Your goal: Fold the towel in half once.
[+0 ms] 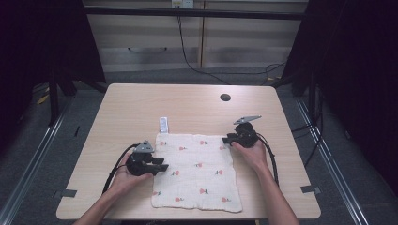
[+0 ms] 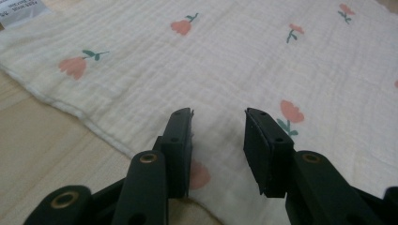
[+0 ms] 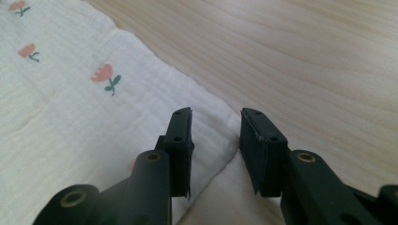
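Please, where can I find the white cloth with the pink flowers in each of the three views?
High view: the cloth lies flat on the near middle of the table, between the two grippers.
Left gripper view: it covers the upper and right part, under the jaws.
Right gripper view: it fills the left side, its corner beneath the jaws.
Shared landmark: the pink flower prints.
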